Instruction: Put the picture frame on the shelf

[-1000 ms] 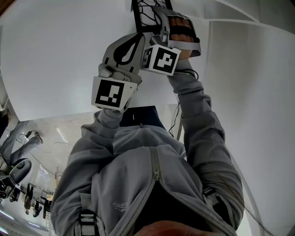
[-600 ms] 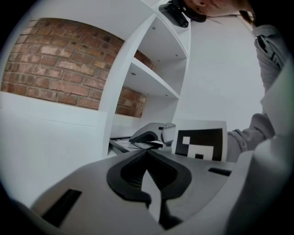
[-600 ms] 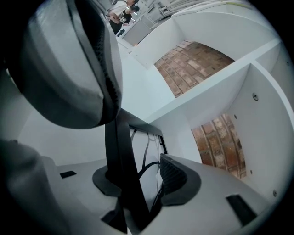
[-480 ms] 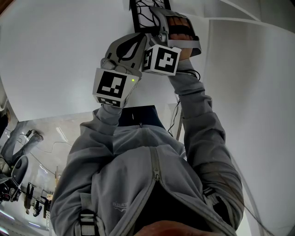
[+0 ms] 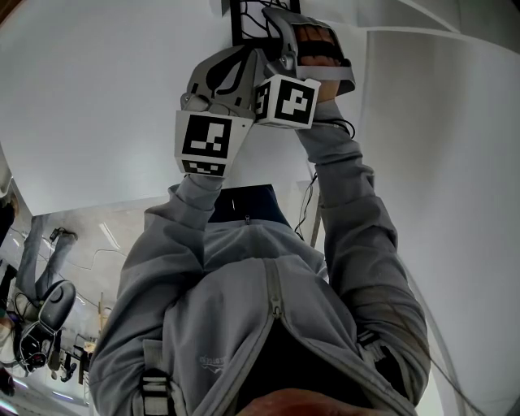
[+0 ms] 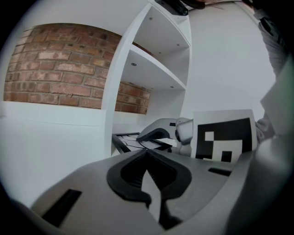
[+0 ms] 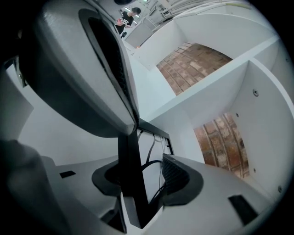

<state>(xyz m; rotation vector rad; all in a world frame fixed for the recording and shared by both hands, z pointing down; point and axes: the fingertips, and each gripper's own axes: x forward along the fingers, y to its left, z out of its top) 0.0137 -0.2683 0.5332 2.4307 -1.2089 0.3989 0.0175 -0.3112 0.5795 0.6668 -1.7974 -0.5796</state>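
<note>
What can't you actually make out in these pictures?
- Picture frame: head view, cut off by the top edge and covered by the right gripper, whose jaws have just been opening round it.
- Distant person: right gripper view, too small.
- Dark clutter: head view, too small.

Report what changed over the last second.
The left gripper moved up the head view, nearer the right gripper. The right gripper's jaws have just been opening, the picture frame between them. Frame and right gripper stayed put.
</note>
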